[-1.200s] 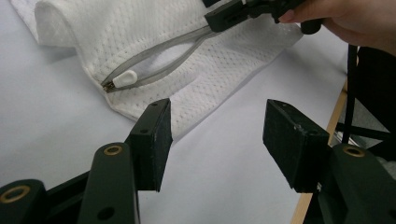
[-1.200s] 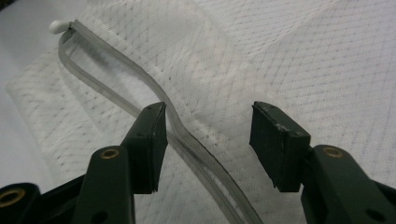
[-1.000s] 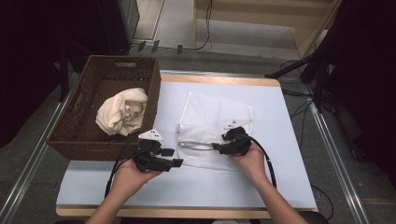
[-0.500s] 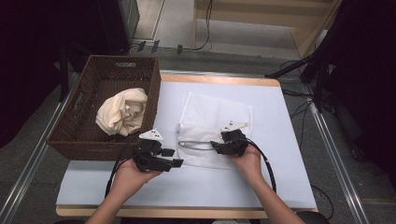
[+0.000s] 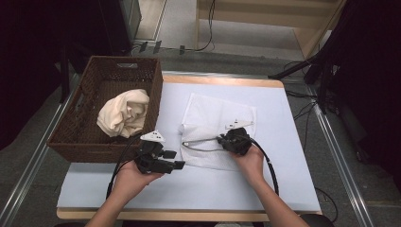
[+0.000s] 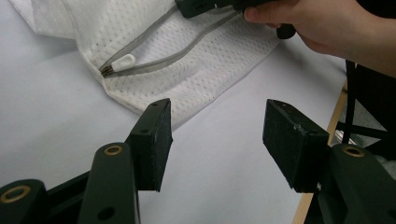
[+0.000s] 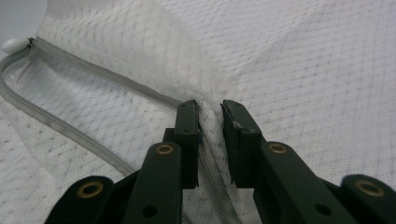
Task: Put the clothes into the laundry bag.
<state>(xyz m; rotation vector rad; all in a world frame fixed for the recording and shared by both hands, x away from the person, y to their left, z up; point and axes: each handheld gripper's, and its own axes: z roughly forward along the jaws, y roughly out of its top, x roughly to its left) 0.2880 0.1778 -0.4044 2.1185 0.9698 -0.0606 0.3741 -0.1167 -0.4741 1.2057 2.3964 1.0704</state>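
Observation:
A white mesh bag (image 5: 217,113) lies flat on the table, its grey zipper (image 5: 201,147) open along the near edge. The zipper's white pull (image 6: 122,62) sits at the left end, also seen as the pull (image 7: 11,45) in the right gripper view. My right gripper (image 5: 219,140) has just been closing its jaws, and a raised fold of mesh at the zipper edge is pinched between them (image 7: 208,109). My left gripper (image 5: 176,159) hovers above the bare table by the bag's near left corner. Its jaws (image 6: 217,135) stand apart with nothing between them.
A brown wicker basket (image 5: 113,61) stands at the table's left edge and holds a crumpled cream cloth (image 5: 124,112). The pale blue tabletop (image 5: 283,156) has free room to the right of the bag. Cables trail from both grippers toward the near edge.
The right gripper's jaws have come together on the fold of mesh at the zipper. Both hands and the left gripper have stayed in place.

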